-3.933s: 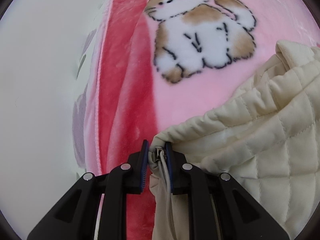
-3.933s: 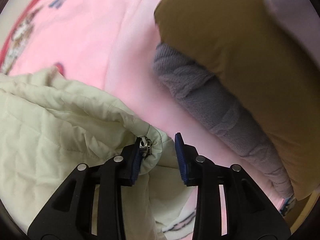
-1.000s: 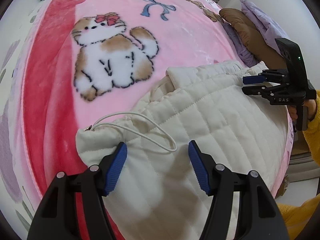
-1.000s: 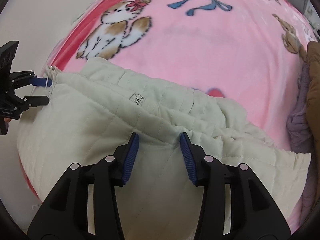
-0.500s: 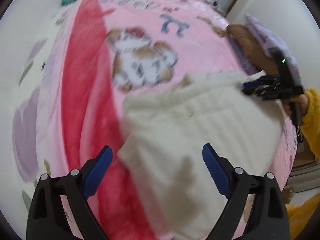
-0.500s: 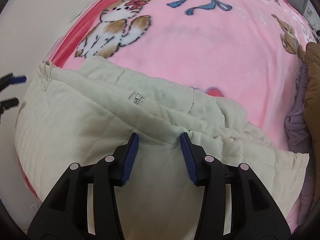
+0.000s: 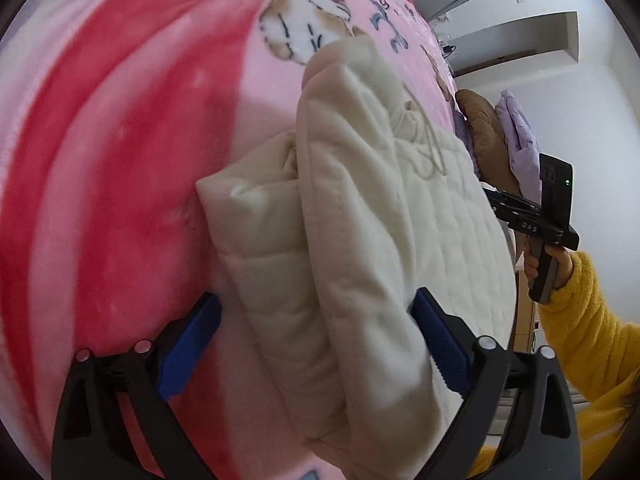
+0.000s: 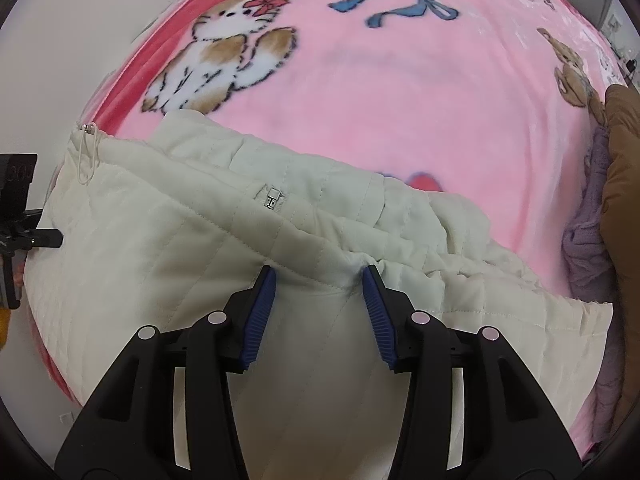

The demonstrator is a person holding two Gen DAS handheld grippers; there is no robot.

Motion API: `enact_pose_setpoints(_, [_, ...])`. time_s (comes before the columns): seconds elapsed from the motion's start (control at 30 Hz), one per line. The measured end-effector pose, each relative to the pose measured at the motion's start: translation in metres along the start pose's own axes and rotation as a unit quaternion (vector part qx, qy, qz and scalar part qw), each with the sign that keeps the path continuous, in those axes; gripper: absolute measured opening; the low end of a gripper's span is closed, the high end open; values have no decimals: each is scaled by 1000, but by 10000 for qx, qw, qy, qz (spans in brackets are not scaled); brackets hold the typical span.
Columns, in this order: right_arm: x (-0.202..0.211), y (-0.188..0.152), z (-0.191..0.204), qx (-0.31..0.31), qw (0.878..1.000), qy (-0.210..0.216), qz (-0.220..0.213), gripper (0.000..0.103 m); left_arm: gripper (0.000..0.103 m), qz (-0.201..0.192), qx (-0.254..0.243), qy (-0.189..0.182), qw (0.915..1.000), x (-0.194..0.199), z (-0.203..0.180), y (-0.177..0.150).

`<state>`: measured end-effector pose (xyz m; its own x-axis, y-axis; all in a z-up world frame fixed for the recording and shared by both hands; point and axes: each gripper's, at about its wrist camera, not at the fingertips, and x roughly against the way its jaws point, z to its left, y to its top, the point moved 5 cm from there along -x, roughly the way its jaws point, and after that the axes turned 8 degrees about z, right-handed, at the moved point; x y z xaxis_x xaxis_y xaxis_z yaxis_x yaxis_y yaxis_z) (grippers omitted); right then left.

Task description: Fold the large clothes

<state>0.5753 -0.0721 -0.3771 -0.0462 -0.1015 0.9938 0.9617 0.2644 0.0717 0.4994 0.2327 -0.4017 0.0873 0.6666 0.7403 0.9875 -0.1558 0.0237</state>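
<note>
Left tool (image 7: 316, 340), jaws just opened wide, straddles thick folded edge of cream quilted jacket (image 8: 168, 264) on bed; right tool (image 8: 318, 300) half-open, pinning fold, gripping nothing.

quilted cream jacket (image 8: 168, 264): 1 | pink cartoon blanket (image 8: 400, 92): 1 | grippers: 2, left gripper (image 7: 316, 340), right gripper (image 8: 318, 300) | brown padded garment (image 8: 624, 168): 1 | lilac knitted garment (image 8: 586, 240): 1 | yellow fleece sleeve (image 7: 580, 320): 1

A cream quilted jacket (image 8: 168, 248) is laid folded in layers on the pink blanket, its zipper pull (image 8: 273, 198) exposed.
</note>
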Motion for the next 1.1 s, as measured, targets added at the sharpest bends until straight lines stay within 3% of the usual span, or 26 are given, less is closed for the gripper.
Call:
enact_pose_setpoints(0.13, [-1, 1, 0, -5, 10000, -5, -4, 45, 98, 43, -112, -103, 9999, -7, -12, 6])
enact_pose_setpoints(0.2, [0, 0, -1, -7, 10000, 24, -35, 45, 97, 160, -416, -192, 9988, -10, -30, 4])
enact_pose_setpoints(0.23, [0, -1, -1, 2, 10000, 24, -56, 45, 97, 182, -579, -36, 9981, -12, -36, 3])
enact_pose_setpoints(0.27, [0, -1, -2, 1, 10000, 34, -84, 45, 97, 204, -572, -36, 9981, -14, -36, 4])
enact_pose_setpoints(0.37, [0, -2, -1, -20, 9999, 37, -153, 45, 91, 139, -132, -560, 9982, -14, -24, 6])
enact_pose_setpoints(0.47, [1, -3, -1, -51, 9995, 84, -287, 46, 83, 325, 18, -533, 9980, -29, -14, 7])
enact_pose_setpoints(0.53, [7, -6, 0, -124, 9984, 194, -509, 51, 75, 418, 61, -528, 9977, -32, -16, 7])
enact_pose_setpoints(0.6, [25, -15, 2, -75, 9931, 664, -963, 77, 61, 492, 34, -670, 9965, -28, -22, 5])
enact_pose_setpoints(0.63, [37, -22, 1, -42, 9894, 742, -1251, 81, 53, 514, -29, -654, 9965, -27, -27, 6])
enact_pose_setpoints(0.7, [66, -50, -8, -35, 9789, 463, -1990, 91, 48, 593, -159, -578, 9964, -25, -34, 5])
enact_pose_setpoints(0.77, [87, -88, -35, -246, 9690, 42, -2458, 94, 48, 637, -22, -648, 9959, -26, -33, 6])
enact_pose_setpoints(0.83, [90, -122, -72, -629, 9682, -440, -2382, 95, 49, 658, -34, -620, 9959, -26, -33, 7])
enact_pose_setpoints(0.9, [81, -156, -118, -1011, 9717, -698, -2017, 95, 53, 686, -38, -524, 9963, -25, -33, 7])
enact_pose_setpoints(0.93, [74, -169, -138, -1179, 9743, -610, -1818, 94, 56, 677, -73, -495, 9965, -26, -35, 7])
enact_pose_setpoints(1.0, [54, -189, -176, -1456, 9789, 223, -1418, 90, 67, 687, -100, -362, 9969, -28, -37, 11])
enact_pose_setpoints(1.07, [35, -195, -203, -1684, 9709, 1172, -1233, 86, 72, 764, -68, -308, 9966, -36, -36, 13])
enact_pose_setpoints(1.1, [31, -194, -209, -1708, 9693, 1287, -1214, 86, 75, 794, -63, -266, 9965, -36, -35, 15])
